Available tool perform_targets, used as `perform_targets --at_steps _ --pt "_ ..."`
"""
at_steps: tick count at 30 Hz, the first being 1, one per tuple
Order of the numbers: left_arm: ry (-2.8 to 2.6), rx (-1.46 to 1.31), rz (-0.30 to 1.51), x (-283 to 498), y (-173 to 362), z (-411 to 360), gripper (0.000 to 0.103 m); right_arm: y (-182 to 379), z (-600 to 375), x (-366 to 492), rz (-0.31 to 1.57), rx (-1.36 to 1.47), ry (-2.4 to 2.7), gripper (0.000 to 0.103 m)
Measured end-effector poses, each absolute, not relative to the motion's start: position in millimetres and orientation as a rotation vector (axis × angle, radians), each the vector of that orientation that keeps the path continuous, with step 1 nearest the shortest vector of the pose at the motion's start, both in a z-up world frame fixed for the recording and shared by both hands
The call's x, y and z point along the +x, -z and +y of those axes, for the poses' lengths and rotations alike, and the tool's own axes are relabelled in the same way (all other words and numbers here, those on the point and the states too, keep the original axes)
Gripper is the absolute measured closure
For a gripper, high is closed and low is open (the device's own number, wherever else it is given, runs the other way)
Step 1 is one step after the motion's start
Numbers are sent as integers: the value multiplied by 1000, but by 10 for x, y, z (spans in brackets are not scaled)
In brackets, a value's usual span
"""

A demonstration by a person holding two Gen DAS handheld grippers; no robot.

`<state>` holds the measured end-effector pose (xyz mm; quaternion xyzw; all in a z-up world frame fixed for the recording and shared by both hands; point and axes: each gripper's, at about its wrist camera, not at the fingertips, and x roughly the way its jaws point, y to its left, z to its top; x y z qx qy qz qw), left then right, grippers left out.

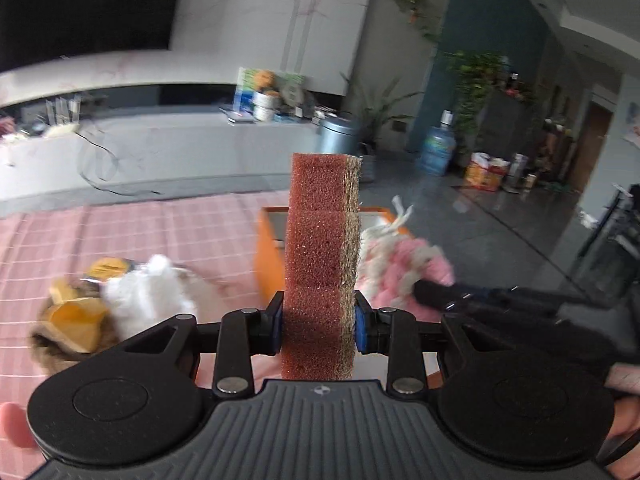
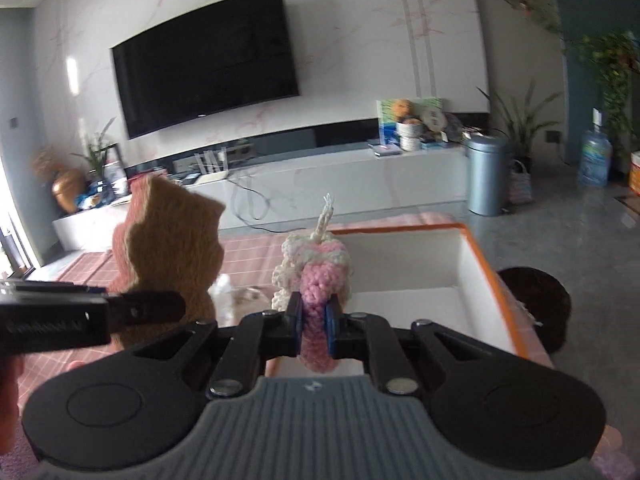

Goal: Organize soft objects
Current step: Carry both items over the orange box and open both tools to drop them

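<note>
My left gripper (image 1: 319,322) is shut on a tall reddish-brown sponge (image 1: 320,256) with a tan scouring side, held upright above the pink checked cloth. The sponge also shows in the right wrist view (image 2: 168,256), at the left, with the left gripper (image 2: 132,312) on it. My right gripper (image 2: 314,330) is shut on a pink and white crocheted toy (image 2: 316,280), held over the near edge of the orange box (image 2: 486,264) with a white inside. In the left wrist view the toy (image 1: 396,264) is beside the box (image 1: 268,260), with the right gripper's fingers (image 1: 432,294) on it.
A white fluffy toy (image 1: 148,296) and a yellow-brown plush (image 1: 72,320) lie on the pink cloth (image 1: 120,232) at the left. A dark round thing (image 2: 536,304) sits right of the box. Behind are a white TV bench (image 2: 320,176), a grey bin (image 2: 488,176) and a water bottle (image 2: 595,158).
</note>
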<state>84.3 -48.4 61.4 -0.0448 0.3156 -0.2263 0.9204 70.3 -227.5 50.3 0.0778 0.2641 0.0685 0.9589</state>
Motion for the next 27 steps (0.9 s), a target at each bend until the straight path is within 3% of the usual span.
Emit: perform_targets --at_steps 13,27 --pt "496 -161 1142 1889 -116 -1139 66 -101 -2828 1069 750 100 -148 94" --pt "402 8 1290 1987 180 -1437 66 235 -2751 1367 926 98 -235 94"
